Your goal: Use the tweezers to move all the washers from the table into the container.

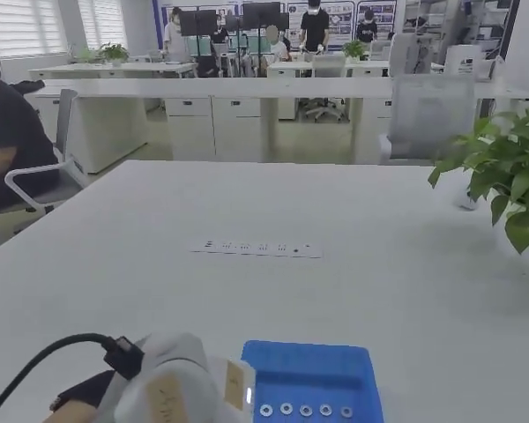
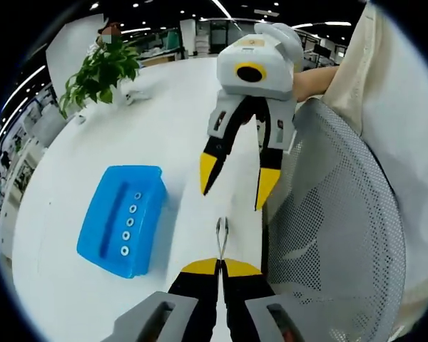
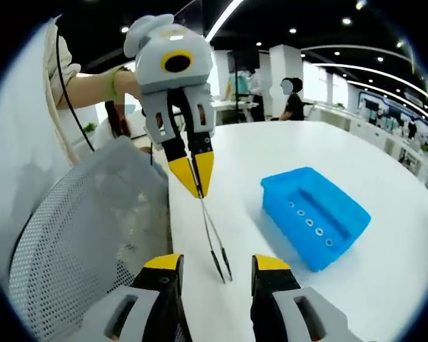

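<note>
Right by the near edge of the table (image 1: 353, 291), the tweezers (image 2: 221, 235) are being gripped at their joined end by the left gripper (image 2: 220, 267). Its jaws are closed right down on them, with the prongs pointing at the right gripper (image 2: 237, 185). That one's jaws are being held wide with nothing between them, just short of the prong tips.

Five washers (image 2: 128, 221) are sitting in a row on the shallow face of the blue container (image 2: 100, 235), well apart from both grippers (so not really lying on the bare table, fwiw).

Looks like a setup step is being worked through before any picking. To get it right, the open jaws are probably best brought across the prongs about midway, square to them, so a squeeze is being passed straight to the tips. The rear hold shouldn't be loosened until that's solid, or the tweezers are getting dropped.
</note>
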A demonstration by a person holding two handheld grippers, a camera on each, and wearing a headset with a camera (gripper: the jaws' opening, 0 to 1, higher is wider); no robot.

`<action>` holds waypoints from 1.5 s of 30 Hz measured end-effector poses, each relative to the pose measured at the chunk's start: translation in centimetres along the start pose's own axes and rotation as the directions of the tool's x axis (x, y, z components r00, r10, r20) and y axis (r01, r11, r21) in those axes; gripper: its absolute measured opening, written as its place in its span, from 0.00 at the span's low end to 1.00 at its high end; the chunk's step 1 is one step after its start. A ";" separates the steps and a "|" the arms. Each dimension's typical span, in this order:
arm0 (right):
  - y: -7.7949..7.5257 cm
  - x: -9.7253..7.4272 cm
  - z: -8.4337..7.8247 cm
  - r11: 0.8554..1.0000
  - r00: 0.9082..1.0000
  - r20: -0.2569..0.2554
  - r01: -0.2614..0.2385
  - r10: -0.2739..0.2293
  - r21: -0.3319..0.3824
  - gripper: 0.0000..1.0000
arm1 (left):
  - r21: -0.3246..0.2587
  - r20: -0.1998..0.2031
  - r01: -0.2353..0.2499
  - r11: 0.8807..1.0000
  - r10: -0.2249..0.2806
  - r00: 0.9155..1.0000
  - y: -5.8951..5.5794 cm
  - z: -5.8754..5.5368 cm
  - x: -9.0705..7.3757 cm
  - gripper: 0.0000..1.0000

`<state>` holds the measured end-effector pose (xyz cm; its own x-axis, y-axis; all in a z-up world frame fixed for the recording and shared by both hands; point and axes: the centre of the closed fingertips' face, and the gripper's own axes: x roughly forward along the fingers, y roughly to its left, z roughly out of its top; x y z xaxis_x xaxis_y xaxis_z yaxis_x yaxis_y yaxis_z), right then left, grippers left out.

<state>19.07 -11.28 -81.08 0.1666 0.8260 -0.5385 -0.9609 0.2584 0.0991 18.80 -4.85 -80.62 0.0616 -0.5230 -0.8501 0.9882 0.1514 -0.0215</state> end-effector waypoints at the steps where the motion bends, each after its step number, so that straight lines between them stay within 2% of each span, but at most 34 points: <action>1: -0.3 -0.4 0.1 1.000 1.000 0.017 0.021 -0.022 0.018 0.40 | 0.001 -0.005 0.005 1.000 -0.005 1.000 -0.1 -0.3 0.1 0.00; 4: -1.4 -1.9 0.7 0.994 0.993 0.052 0.102 -0.104 0.046 0.46 | 0.000 -0.024 0.008 1.000 -0.008 1.000 -0.1 -1.0 0.5 0.00; 6: -2.3 -2.9 1.4 0.985 0.982 0.090 0.159 -0.165 0.068 0.50 | -0.003 -0.052 0.013 1.000 -0.013 0.999 0.0 -1.8 1.0 0.00; 10: -3.2 -4.7 2.6 0.959 0.948 0.166 0.252 -0.271 0.130 0.58 | 0.003 -0.088 0.018 1.000 -0.018 0.996 0.3 -2.7 1.6 0.00; 13: -2.9 -5.3 2.7 0.947 0.933 0.182 0.287 -0.310 0.142 0.62 | 0.021 -0.129 0.027 0.999 -0.024 0.991 0.4 -3.5 2.1 0.00; 15: -2.8 -5.4 2.5 0.943 0.930 0.177 0.301 -0.323 0.142 0.63 | 0.027 -0.152 0.034 0.999 -0.030 0.988 0.5 -3.9 2.5 0.00; 17: -2.4 -5.3 1.8 0.941 0.931 0.156 0.314 -0.331 0.125 0.63 | 0.030 -0.161 0.041 0.999 -0.035 0.986 0.5 -4.1 2.8 0.00; 18: -2.4 -5.3 1.4 0.939 0.929 0.142 0.336 -0.342 0.067 0.62 | 0.028 -0.165 0.047 0.998 -0.042 0.985 0.4 -4.2 3.0 0.00; 19: -2.4 -5.3 1.3 0.938 0.928 0.136 0.342 -0.346 0.052 0.60 | 0.025 -0.168 0.052 0.998 -0.047 0.985 0.4 -4.3 3.2 0.00; 23: -1.4 -4.8 1.3 0.942 0.932 0.138 0.336 -0.336 0.019 0.64 | 0.039 -0.205 0.067 0.997 -0.058 0.977 0.2 -4.8 3.7 0.00; 25: -1.5 -4.8 1.2 0.935 0.929 0.129 0.354 -0.346 -0.037 0.64 | 0.046 -0.219 0.070 0.996 -0.058 0.974 0.1 -4.9 3.9 0.00; 26: -1.8 -4.9 0.8 0.924 0.925 0.117 0.373 -0.363 -0.083 0.64 | 0.052 -0.224 0.069 0.996 -0.056 0.973 0.0 -4.9 4.0 0.00; 27: -1.8 -4.8 0.4 0.922 0.926 0.097 0.374 -0.365 -0.097 0.64 | 0.054 -0.227 0.068 0.996 -0.054 0.972 0.0 -4.9 4.1 0.00; 29: -1.9 -4.8 0.4 0.925 0.926 0.096 0.373 -0.365 -0.071 0.66 | 0.057 -0.235 0.067 0.996 -0.052 0.971 -0.1 -4.9 4.2 0.00; 34: -2.4 -5.3 0.5 0.916 0.914 0.110 0.398 -0.391 -0.053 0.70 | 0.078 -0.273 0.073 0.994 -0.049 0.961 -0.2 -5.3 4.4 0.00; 42: -2.6 -5.2 0.2 0.918 0.916 0.101 0.394 -0.389 -0.042 0.71 | 0.112 -0.332 0.080 0.991 -0.039 0.943 0.1 -5.9 4.7 0.00; 45: -2.6 -5.2 0.2 0.918 0.916 0.101 0.394 -0.389 -0.037 0.73 | 0.134 -0.363 0.083 0.987 -0.029 0.931 0.2 -6.1 4.7 0.00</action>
<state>20.76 -16.19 -78.41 0.5489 0.7062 -0.4473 -0.8248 0.5445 -0.1524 18.39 -2.20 -87.84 -0.0223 -0.1873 -0.9821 0.9997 -0.0067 -0.0215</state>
